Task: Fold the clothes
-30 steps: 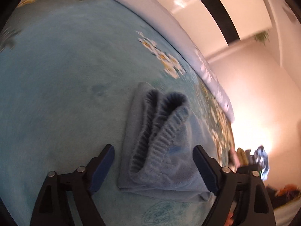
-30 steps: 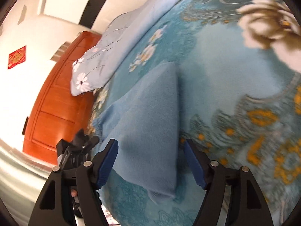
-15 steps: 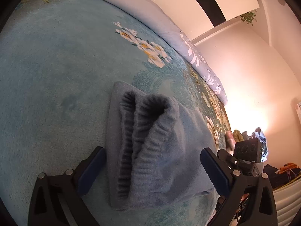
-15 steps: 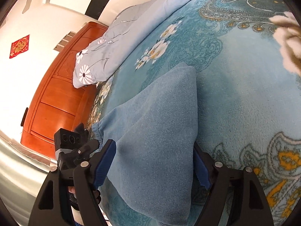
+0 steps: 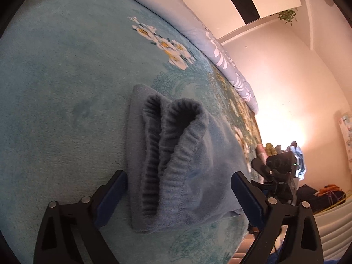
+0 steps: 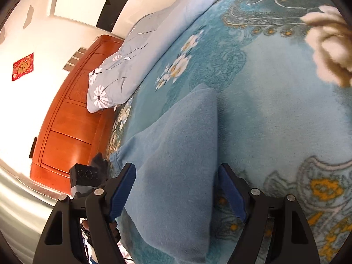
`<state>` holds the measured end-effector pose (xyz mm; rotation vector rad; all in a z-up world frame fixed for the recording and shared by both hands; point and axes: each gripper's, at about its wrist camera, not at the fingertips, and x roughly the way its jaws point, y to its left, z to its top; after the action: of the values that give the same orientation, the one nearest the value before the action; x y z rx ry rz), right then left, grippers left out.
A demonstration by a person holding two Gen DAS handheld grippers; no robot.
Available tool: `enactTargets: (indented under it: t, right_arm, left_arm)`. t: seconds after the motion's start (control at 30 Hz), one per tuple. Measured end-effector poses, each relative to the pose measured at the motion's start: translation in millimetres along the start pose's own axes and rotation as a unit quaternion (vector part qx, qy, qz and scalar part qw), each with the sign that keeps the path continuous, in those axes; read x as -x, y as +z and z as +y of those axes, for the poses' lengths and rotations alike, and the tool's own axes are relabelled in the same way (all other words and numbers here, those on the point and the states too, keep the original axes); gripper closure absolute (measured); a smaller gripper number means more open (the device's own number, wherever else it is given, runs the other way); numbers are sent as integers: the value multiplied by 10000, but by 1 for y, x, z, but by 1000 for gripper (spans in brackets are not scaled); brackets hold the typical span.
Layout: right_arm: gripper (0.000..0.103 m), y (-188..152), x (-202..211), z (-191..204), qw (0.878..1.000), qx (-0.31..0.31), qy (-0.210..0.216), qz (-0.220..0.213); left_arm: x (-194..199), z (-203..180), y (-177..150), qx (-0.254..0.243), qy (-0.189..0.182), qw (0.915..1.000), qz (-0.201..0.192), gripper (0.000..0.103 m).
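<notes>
Tongs, left [image 5: 179, 194] and right [image 6: 177, 192], gape released astride folded blue garment [image 5: 176, 165].

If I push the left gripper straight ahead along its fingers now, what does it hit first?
Most likely the folded blue fleece garment: the open left gripper straddles it, and its ribbed elastic waistband lies directly ahead on the teal floral blanket. Its height above the cloth is unclear.
</notes>
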<state>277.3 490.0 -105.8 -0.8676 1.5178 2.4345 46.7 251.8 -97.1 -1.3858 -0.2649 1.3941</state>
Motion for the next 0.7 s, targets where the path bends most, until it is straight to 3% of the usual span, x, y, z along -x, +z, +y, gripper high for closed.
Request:
enactTargets:
  t: [0.17,0.27,0.33,0.4,0.5,0.7]
  right_arm:
    - [24,-3,-6,11,9999,166,-28,40]
    - [27,-6,-1,8,9999,76,77,28]
    - [32,-7,1,5,9999,0,108,40]
    - [44,-8,3,3,10000,-51,40,37]
    - [60,-10,7,1,9999,-118,-61,57]
    - [65,-18,35,3,9996,-168,90,185]
  left_arm:
    - [2,4,0,145,-231,9996,-70,8]
    - [9,16,-2,416,-357,9983,-196,28]
    - [13,27,-6,680,-338,9967,-280,52]
    - [17,36,-11,892,-396,9945,-371,60]
    - [21,33,-22,1012,-475,9927,-458,63]
    - [25,21,-65,1265,-695,9893,-212,64]
